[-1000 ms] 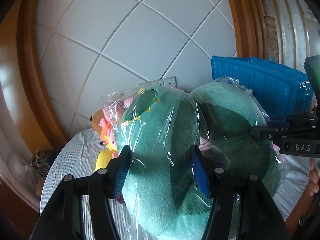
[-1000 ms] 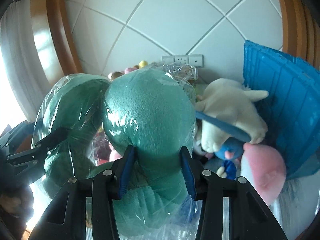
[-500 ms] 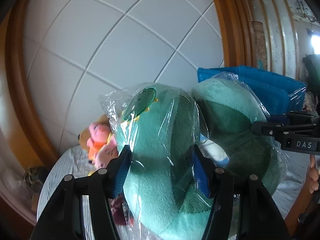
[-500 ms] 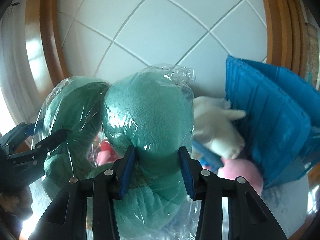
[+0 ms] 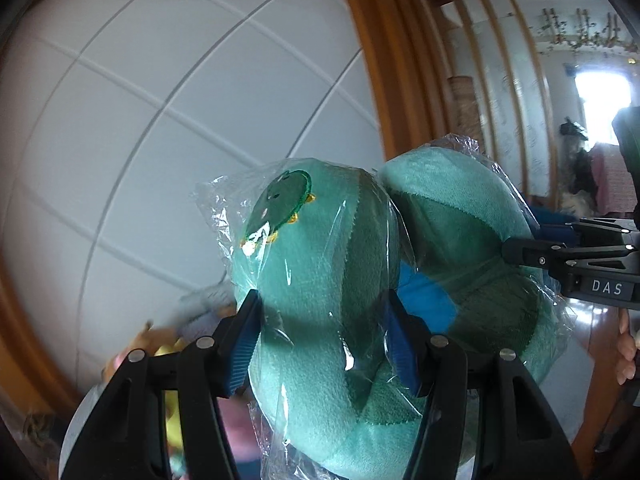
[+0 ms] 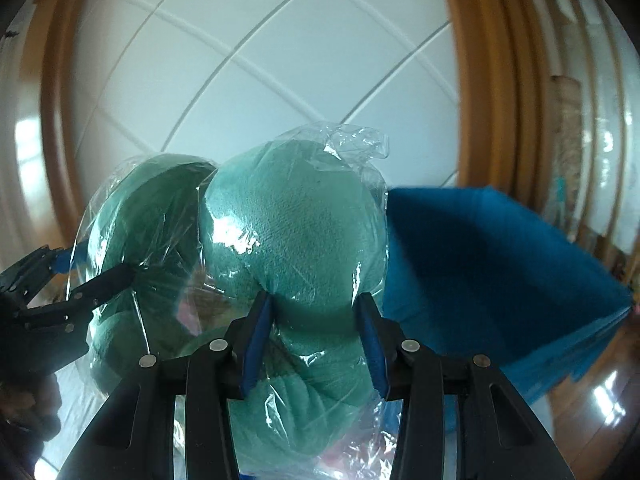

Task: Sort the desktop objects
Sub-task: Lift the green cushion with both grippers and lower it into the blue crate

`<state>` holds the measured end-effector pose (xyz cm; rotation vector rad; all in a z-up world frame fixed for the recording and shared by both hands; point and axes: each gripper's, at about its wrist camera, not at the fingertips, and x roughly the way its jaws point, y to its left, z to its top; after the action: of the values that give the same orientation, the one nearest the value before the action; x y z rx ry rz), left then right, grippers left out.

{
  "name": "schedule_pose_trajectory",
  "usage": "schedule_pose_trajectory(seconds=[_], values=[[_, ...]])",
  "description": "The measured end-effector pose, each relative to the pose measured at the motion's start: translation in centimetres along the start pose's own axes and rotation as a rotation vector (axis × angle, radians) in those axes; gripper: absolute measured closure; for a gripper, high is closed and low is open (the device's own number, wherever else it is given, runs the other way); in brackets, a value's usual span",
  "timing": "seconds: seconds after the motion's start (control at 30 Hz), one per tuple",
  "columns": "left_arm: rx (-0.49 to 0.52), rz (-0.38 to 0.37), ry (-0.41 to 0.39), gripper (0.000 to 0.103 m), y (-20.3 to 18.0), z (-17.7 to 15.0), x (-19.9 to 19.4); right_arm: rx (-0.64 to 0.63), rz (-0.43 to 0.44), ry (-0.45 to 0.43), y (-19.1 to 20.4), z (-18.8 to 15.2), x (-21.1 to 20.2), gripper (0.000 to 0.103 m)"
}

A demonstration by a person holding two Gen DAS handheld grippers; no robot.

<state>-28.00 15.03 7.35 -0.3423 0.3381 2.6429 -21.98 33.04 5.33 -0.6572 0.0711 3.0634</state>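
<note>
A teal U-shaped neck pillow (image 5: 320,280) sealed in clear plastic hangs in the air between both grippers. My left gripper (image 5: 322,340) is shut on the arm that bears a dark green round patch (image 5: 280,200). My right gripper (image 6: 316,340) is shut on the other arm of the pillow (image 6: 296,232). In the left wrist view the right gripper (image 5: 520,250) presses into the pillow from the right. The left gripper (image 6: 120,274) comes in from the left in the right wrist view.
A blue plastic crate (image 6: 500,272) stands to the right, below and behind the pillow. Blurred plush toys (image 5: 160,352) lie low at the left on a light-covered table. A white tiled wall (image 5: 180,100) with wooden frames (image 5: 372,60) fills the background. A hand (image 5: 626,352) shows at the right edge.
Both grippers have lifted the pillow and swung right. The toys and the crate have dropped lower in view; the white plush toy and the wall socket are out of sight.
</note>
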Motion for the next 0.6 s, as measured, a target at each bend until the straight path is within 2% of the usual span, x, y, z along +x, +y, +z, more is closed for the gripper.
schedule_pose_trajectory(seconds=[0.17, 0.33, 0.5, 0.6], values=[[0.01, -0.06, -0.047, 0.044, -3.8, 5.2, 4.0, 0.008, -0.085, -0.051, -5.6, 3.9, -0.9, 0.061], [0.011, -0.098, -0.042, 0.045, -7.9, 8.7, 8.2, 0.008, -0.155, -0.076, -10.6, 6.9, -1.1, 0.061], [0.013, -0.136, -0.037, 0.044, -11.9, 12.3, 12.5, 0.047, -0.203, -0.066, -16.7, 8.5, 0.6, 0.061], [0.008, -0.143, -0.015, 0.043, -14.3, 13.3, 15.1, 0.063, -0.22, -0.046, -19.7, 8.7, 1.7, 0.061]])
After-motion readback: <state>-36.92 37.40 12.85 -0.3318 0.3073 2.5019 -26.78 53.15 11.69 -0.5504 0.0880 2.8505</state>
